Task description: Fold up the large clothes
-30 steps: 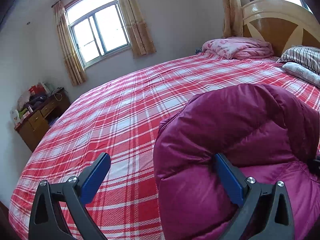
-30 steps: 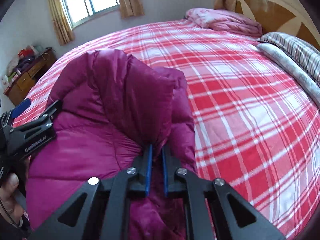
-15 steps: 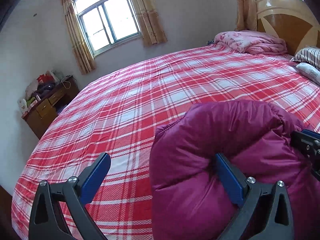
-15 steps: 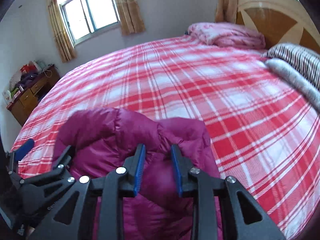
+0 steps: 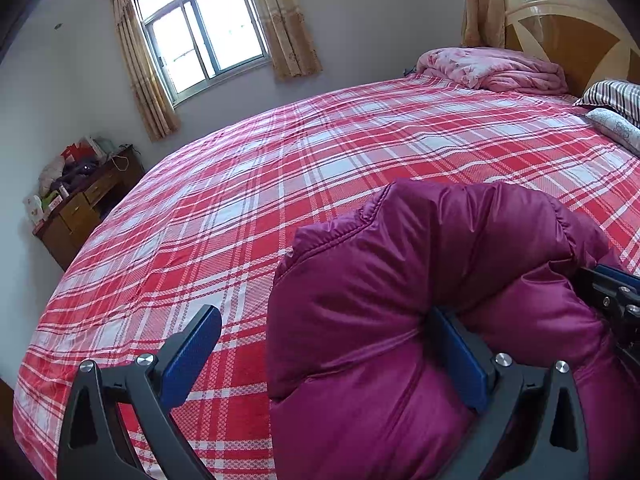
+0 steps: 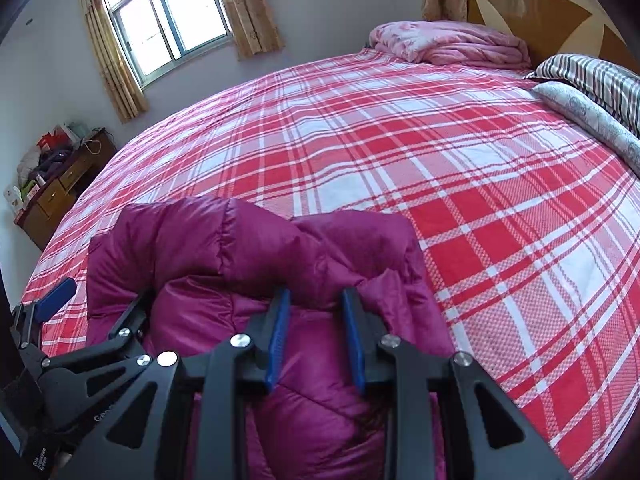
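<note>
A puffy magenta quilted down jacket is lying bunched near the foot edge of the wide bed, on the red-and-white plaid bedsheet. The left gripper is standing with its black arms spread wide apart: one blue-padded finger is hovering over the bare sheet, while the other is pressing into a crease of the jacket's folded bulk, so nothing is being pinched between them. The right gripper is sitting over the jacket's right side with its blue pads parted by a clear gap, jacket fabric showing between them; the folded top layer is humping up just beyond its tips. At the far end, a folded pink floral blanket is resting against the wooden headboard, with a striped pillow beside it.
</note>
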